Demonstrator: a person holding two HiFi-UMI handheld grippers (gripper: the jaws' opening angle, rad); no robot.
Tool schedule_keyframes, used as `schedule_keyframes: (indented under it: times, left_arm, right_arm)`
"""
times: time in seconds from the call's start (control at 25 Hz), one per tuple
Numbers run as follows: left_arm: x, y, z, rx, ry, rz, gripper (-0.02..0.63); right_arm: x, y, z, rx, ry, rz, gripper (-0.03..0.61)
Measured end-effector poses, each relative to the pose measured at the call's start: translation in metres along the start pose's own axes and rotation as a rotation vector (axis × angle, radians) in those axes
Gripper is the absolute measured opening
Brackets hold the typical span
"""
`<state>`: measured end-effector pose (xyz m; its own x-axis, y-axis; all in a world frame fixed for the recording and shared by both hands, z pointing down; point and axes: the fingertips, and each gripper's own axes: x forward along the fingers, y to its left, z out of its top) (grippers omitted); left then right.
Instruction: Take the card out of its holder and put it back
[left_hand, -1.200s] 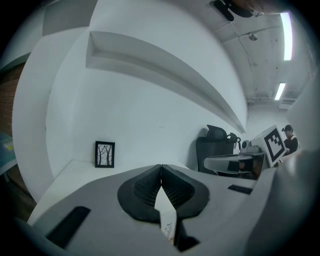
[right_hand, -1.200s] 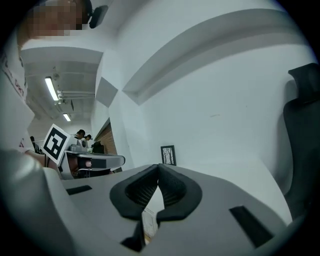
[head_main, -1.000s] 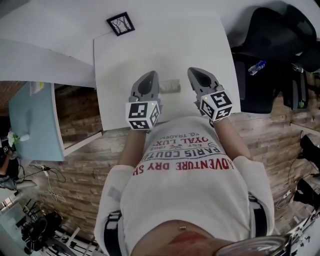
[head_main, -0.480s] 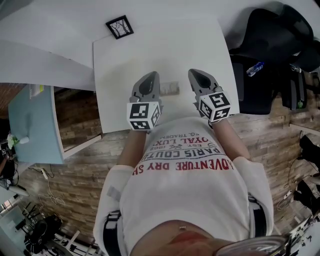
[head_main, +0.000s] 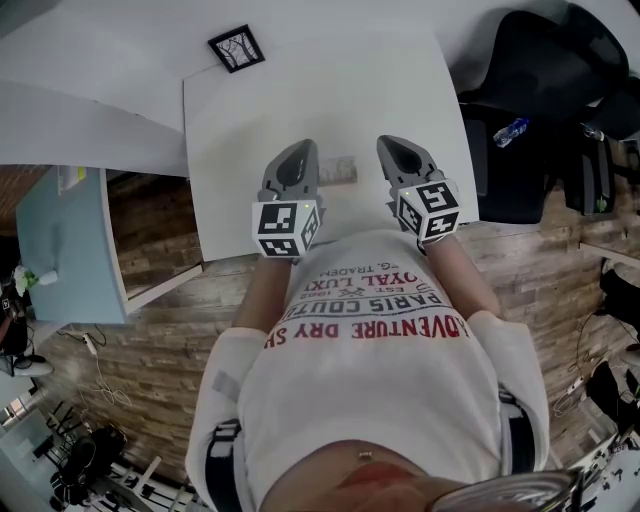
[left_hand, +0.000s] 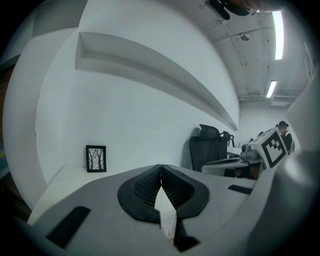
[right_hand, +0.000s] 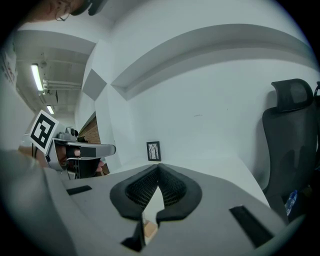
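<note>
On the white table, a small grey card holder lies near the front edge, between my two grippers. My left gripper is just to its left and my right gripper to its right. In the left gripper view the jaws of the left gripper meet at the tips, and a white printed edge shows through the gap below them. The right gripper is likewise shut, with a tan corner visible under its jaws. Whether either one pinches the card is hidden.
A small black picture frame stands at the table's far left corner. A black office chair and a bottle are to the right. A light blue shelf stands to the left over a brick-patterned floor.
Both grippers and the holder stay about where they were. Only the head view shifts slightly.
</note>
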<state>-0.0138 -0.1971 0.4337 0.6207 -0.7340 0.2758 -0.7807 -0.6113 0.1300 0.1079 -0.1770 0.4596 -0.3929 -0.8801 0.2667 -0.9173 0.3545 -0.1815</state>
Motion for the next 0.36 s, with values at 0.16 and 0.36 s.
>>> schedule_keyframes:
  times: [0.16, 0.36]
  left_arm:
    - [-0.0004, -0.0015, -0.0014, 0.0, 0.009, -0.001, 0.025]
    - [0.0039, -0.0039, -0.002, -0.003, 0.009, -0.001, 0.025]
  right_arm:
    - [-0.0017, 0.0018, -0.0015, -0.006, 0.007, 0.007, 0.025]
    - [-0.0012, -0.0015, -0.002, -0.013, 0.011, 0.006, 0.025]
